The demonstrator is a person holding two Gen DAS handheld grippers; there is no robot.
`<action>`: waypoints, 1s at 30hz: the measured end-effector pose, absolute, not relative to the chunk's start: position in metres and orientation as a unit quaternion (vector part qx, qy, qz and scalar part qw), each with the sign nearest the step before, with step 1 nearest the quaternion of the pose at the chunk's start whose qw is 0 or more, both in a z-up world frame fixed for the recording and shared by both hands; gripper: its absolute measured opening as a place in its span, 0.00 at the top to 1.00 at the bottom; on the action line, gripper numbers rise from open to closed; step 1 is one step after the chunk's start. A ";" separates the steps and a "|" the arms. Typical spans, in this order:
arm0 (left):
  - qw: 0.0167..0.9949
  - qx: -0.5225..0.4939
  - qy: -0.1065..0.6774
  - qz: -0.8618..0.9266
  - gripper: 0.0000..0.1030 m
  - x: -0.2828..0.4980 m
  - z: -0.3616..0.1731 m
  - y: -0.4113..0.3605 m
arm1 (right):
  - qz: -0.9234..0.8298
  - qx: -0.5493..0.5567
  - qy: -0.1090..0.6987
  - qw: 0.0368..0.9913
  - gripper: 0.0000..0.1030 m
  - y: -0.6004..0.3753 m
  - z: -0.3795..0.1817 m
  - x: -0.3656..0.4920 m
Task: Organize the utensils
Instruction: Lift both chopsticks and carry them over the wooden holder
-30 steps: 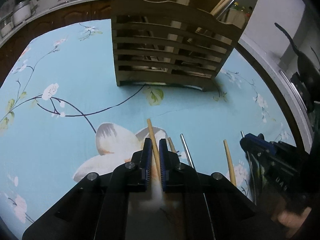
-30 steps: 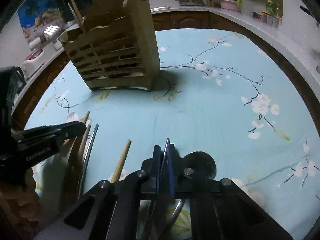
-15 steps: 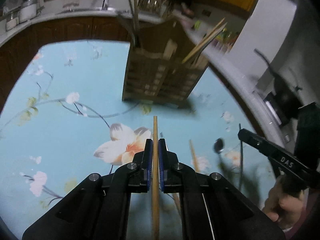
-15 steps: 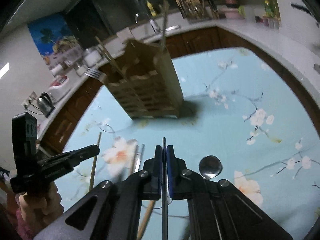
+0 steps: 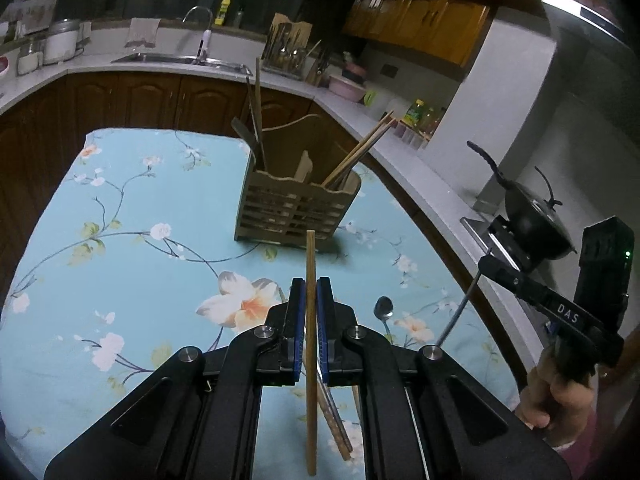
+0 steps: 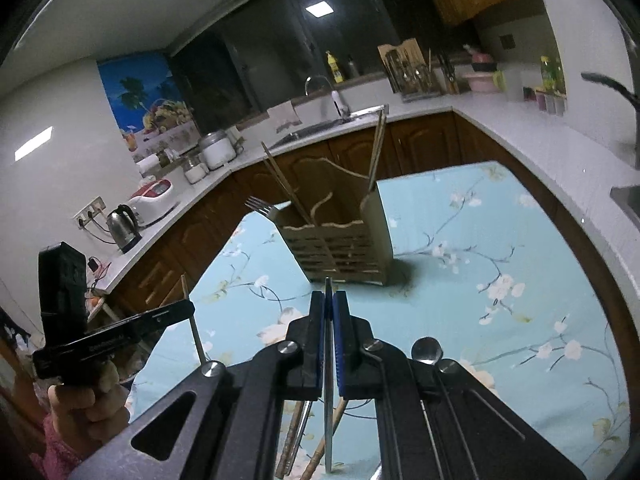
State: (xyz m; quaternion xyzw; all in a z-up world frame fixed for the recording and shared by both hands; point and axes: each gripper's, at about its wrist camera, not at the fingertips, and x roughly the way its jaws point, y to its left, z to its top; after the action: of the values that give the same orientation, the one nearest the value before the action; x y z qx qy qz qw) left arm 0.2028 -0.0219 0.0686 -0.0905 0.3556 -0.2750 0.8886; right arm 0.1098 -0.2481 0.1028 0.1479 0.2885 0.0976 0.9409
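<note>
left gripper (image 5: 307, 296) pinches a wooden chopstick (image 5: 310, 344), right gripper (image 6: 329, 312) a metal one (image 6: 329, 396) (both thin): either could pivot and miss the holder (image 5: 296, 208).

I see a floral blue tablecloth (image 5: 120, 280), a sink (image 5: 176, 58) with its faucet (image 5: 198, 14) on the counter, a black wok (image 5: 536, 220), and a kettle (image 6: 122, 228) beside a wall socket (image 6: 90, 208).

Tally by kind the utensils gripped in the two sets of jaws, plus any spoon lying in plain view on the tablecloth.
Light wooden chopstick, in left gripper: 1
Thin metal chopstick, in right gripper: 1
Small metal spoon, on blue floral tablecloth: 1
Total: 3
</note>
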 end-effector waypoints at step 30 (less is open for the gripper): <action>0.941 -0.114 0.195 -0.251 0.96 0.290 0.200 -0.022 | 0.071 0.125 0.148 0.978 0.96 -0.271 0.217 0.188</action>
State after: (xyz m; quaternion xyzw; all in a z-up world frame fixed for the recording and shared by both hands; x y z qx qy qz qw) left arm 0.2896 -0.0221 0.1998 -0.1138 0.1951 -0.2507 0.9414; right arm 0.1884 -0.2706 0.2171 0.1249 0.1483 0.0715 0.9784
